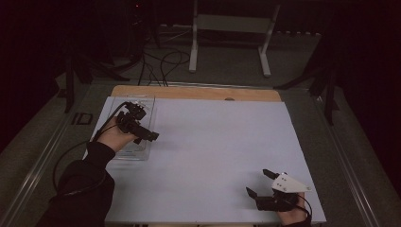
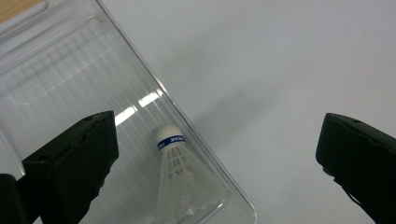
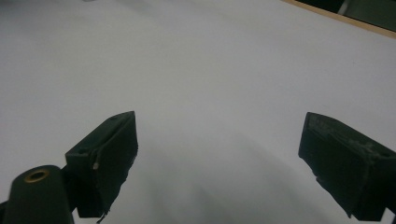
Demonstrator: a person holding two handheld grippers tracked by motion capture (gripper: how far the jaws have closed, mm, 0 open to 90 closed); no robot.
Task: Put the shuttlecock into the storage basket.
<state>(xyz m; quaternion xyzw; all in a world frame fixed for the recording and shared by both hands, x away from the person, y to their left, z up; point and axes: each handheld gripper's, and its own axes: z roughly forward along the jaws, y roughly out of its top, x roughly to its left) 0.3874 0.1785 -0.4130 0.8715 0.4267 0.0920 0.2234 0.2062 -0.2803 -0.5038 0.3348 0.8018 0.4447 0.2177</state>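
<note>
Hovering: left hand-held gripper [image 2: 217, 154], jaws wide apart, empty, is held above clear tray [image 2: 70, 79] at bench's 10 o'clock | shuttlecock [image 2: 180, 179] lies inside tray, cork toward 12 o'clock | descent should be centred over the cork | right hand-held gripper [image 1: 261, 183] rests apart, 5 o'clock.

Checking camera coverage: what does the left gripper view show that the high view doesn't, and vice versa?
Left gripper view: a white shuttlecock with a blue band at its cork, lying inside the clear tray, between the open jaws.

High view: the right tool open near the table's front edge, the person's sleeve, and a white stand on the floor beyond.

Both: the tray, the left tool and the white tabletop.
</note>
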